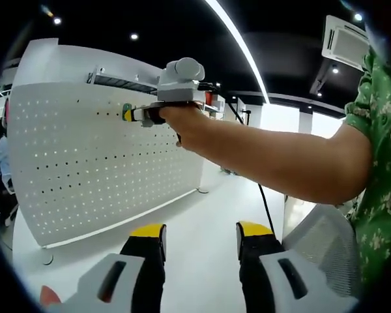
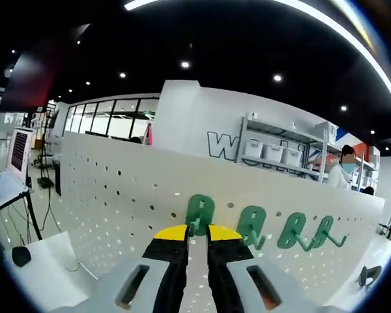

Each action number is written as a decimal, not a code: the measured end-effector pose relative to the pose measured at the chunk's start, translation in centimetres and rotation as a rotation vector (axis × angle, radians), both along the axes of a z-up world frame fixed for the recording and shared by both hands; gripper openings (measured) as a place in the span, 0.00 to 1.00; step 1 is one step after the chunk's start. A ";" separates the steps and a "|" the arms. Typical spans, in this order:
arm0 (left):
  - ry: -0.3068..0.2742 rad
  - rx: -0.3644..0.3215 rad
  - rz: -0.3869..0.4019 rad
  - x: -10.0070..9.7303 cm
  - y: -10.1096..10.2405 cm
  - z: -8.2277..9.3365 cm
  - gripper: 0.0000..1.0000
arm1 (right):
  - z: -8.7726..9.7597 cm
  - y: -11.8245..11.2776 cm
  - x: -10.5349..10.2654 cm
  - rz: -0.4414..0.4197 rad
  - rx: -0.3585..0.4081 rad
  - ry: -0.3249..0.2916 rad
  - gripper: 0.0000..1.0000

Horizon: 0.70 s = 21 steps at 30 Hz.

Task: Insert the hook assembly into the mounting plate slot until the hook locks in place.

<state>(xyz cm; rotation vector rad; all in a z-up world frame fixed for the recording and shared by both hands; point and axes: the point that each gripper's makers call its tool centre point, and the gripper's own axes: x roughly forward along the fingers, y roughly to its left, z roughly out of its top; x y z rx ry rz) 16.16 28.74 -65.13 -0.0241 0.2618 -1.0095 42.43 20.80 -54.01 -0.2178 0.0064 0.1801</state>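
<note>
The white perforated mounting plate (image 1: 85,169) stands upright on a white table. In the right gripper view its top edge carries a row of green hooks. My right gripper (image 2: 197,233) is shut on the leftmost green hook (image 2: 199,214), which sits against the plate (image 2: 117,208). Three more green hooks (image 2: 290,229) hang to its right. In the left gripper view the right gripper (image 1: 138,114) is held by a person's hand at the plate's upper part, with the green hook (image 1: 126,111) at its tip. My left gripper (image 1: 201,233) hangs open low over the table, holding nothing.
A person's bare arm (image 1: 274,156) and green patterned sleeve (image 1: 378,117) cross the left gripper view. A mesh chair back (image 1: 319,235) is at lower right. A screen on a stand (image 2: 18,151) and a black mouse (image 2: 21,255) are to the left. Shelves with bins (image 2: 274,153) stand behind.
</note>
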 end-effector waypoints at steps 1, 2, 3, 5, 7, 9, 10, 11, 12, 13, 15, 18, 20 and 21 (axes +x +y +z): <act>0.001 0.001 -0.001 0.0 0.0 0.0 0.45 | 0.0 0.0 -0.1 0.001 0.004 0.001 0.11; 0.001 0.001 -0.002 0.0 -0.1 0.0 0.45 | 0.0 0.0 -0.1 0.002 0.005 0.001 0.13; 0.000 0.002 -0.003 -0.1 -0.1 0.0 0.45 | 0.1 0.1 -0.2 0.004 0.008 -0.002 0.14; -0.002 0.002 -0.003 -0.1 -0.2 0.1 0.45 | 0.2 0.0 -0.2 0.002 0.011 -0.008 0.17; -0.003 0.001 -0.002 -0.1 -0.1 0.1 0.45 | 0.3 0.0 -0.2 0.004 0.023 -0.011 0.20; -0.003 0.003 0.000 -0.1 -0.1 0.1 0.45 | 0.3 0.0 -0.3 0.003 0.023 -0.014 0.24; -0.003 0.003 0.001 0.0 0.0 0.1 0.45 | 0.3 0.0 -0.4 0.005 0.024 -0.015 0.25; -0.003 0.003 0.001 0.0 -0.1 0.1 0.45 | 0.3 0.0 -0.5 0.006 0.027 -0.015 0.25; -0.003 0.002 0.001 -0.1 -0.1 0.1 0.45 | 0.3 0.0 -0.6 0.008 0.029 -0.016 0.26; -0.004 0.002 0.000 -0.1 -0.1 0.1 0.45 | 0.3 0.0 -0.6 0.009 0.029 -0.015 0.26; -0.004 0.004 -0.001 -0.1 -0.2 0.1 0.45 | 0.2 0.0 -0.7 0.012 0.030 -0.016 0.28; -0.005 0.006 -0.003 -0.2 -0.3 0.1 0.45 | 0.2 -0.1 -0.9 0.017 0.037 -0.015 0.29; -0.005 0.007 -0.003 -0.2 -0.3 0.2 0.45 | 0.1 -0.2 -1.0 0.017 0.041 -0.012 0.31; -0.006 0.007 -0.003 -0.2 -0.3 0.2 0.45 | 0.0 -0.2 -0.9 0.017 0.044 -0.009 0.33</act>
